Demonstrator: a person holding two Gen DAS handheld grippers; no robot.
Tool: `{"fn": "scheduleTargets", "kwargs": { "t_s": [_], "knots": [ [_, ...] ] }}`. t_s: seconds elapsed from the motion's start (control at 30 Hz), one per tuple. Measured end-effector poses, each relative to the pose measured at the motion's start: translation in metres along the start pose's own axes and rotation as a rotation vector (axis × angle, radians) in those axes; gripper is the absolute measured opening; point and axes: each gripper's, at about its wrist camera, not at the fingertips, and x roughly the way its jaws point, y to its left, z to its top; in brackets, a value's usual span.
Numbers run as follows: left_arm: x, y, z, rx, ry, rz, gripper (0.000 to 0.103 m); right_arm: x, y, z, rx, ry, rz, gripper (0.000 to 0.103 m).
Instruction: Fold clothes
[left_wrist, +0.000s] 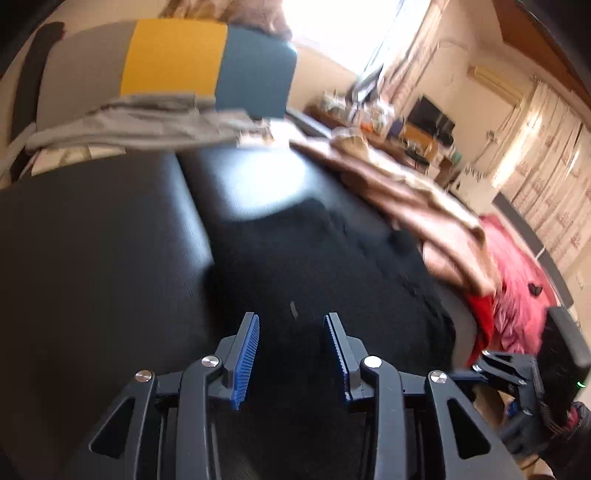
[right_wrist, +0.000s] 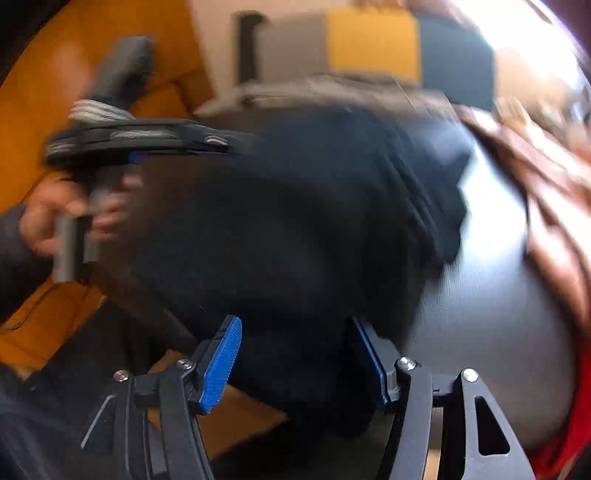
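The black knitted garment (left_wrist: 325, 266) lay bunched mid-surface on the dark surface (left_wrist: 103, 236). Left claw (left_wrist: 291, 354) and right claw (right_wrist: 295, 354) hovered agape, empty. Best to grip opposite hem corners and spread it flat first.
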Motion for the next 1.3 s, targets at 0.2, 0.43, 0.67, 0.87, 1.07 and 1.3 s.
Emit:
{"fn": "scheduleTargets", "kwargs": {
  "t_s": [0.2, 0.43, 0.67, 0.87, 1.07, 1.3],
  "knots": [
    [0.002, 0.008, -0.010, -0.101, -0.015, -0.024, 0.046, -0.007, -0.005, -0.002, 0.043, -0.029, 0.024, 0.062],
    [-0.025, 0.049, -0.006, -0.224, -0.076, -0.197, 0.053, -0.059, -0.055, 0.026, 0.323, -0.226, 0.182, 0.103],
    [-0.002, 0.067, -0.003, -0.220, -0.024, -0.321, 0.068, -0.010, -0.127, 0.039, 0.560, -0.110, 0.251, 0.103],
    [0.031, 0.061, 0.006, -0.176, 0.034, -0.396, 0.070, 0.030, -0.137, 0.067, 0.579, -0.015, 0.412, 0.103],
    [0.051, 0.051, 0.019, -0.189, 0.049, -0.433, 0.064, 0.034, -0.131, 0.061, 0.562, 0.037, 0.425, 0.087],
    [0.033, 0.062, 0.006, -0.333, -0.022, -0.395, 0.034, 0.048, -0.105, 0.057, 0.507, 0.038, 0.416, 0.039]
  ]
}}
